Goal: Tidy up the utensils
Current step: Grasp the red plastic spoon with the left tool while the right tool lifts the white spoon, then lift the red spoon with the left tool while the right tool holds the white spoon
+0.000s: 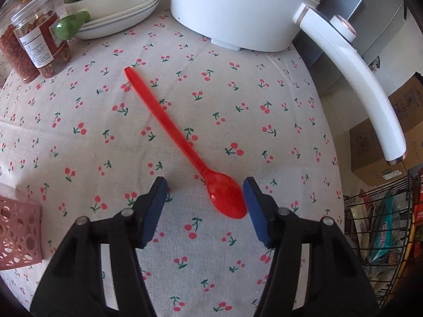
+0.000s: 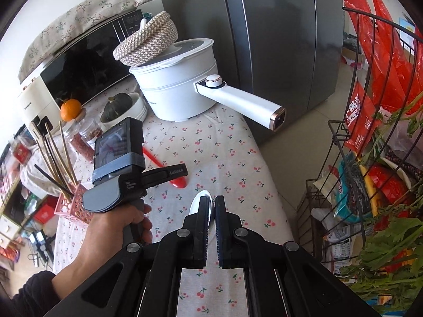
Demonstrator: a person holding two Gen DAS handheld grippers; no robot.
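pot [image 1: 238, 10] and jars [image 1: 34, 42] ring red spoon [image 1: 182, 142].

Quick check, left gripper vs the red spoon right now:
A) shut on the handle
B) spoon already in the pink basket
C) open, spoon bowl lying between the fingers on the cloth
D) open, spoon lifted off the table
C: in the left wrist view the left gripper is open, and the red spoon lies flat on the cherry tablecloth, its bowl between the blue fingers, not visibly clamped.
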